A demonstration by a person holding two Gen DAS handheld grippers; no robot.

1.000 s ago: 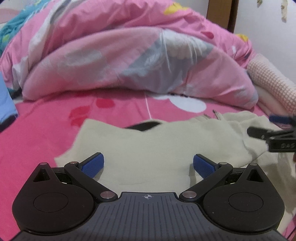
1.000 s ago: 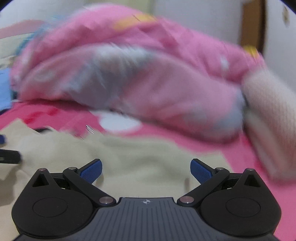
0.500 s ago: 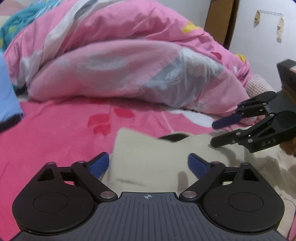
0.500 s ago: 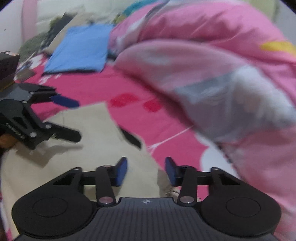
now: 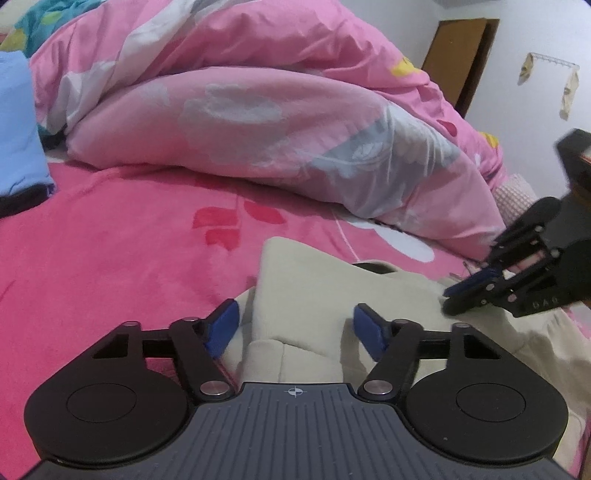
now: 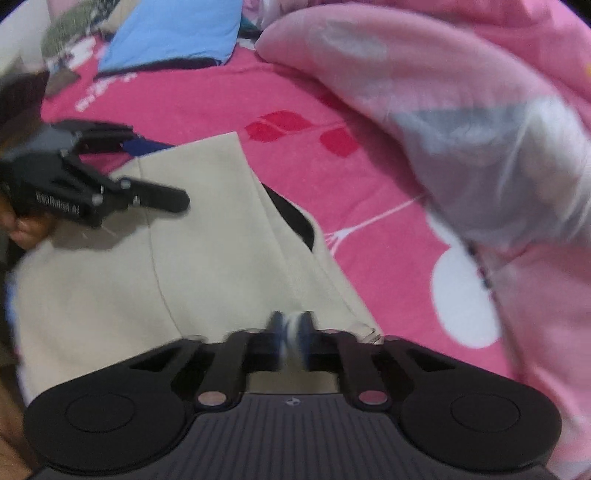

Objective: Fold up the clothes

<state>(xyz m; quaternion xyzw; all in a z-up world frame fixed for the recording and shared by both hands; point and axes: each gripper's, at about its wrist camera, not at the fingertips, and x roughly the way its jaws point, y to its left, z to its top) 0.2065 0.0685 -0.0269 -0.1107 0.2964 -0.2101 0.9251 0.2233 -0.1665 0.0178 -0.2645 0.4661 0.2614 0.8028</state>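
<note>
Bed sheet (image 5: 110,258), hot pink with red leaf prints and white shapes, is covering the whole foreground. Pink floral duvet (image 5: 258,122) is lying bunched in a big heap across the back of it. Blue cloth (image 6: 173,33) is sitting at the far left, with a teal patterned fabric (image 5: 44,14) showing behind the heap. White wall (image 5: 517,33) is standing at the right, brown wooden door (image 5: 461,55) in it. Hook rack (image 5: 550,66) is hanging on the wall with pale items dangling. Light is looking dim, indoor.
</note>
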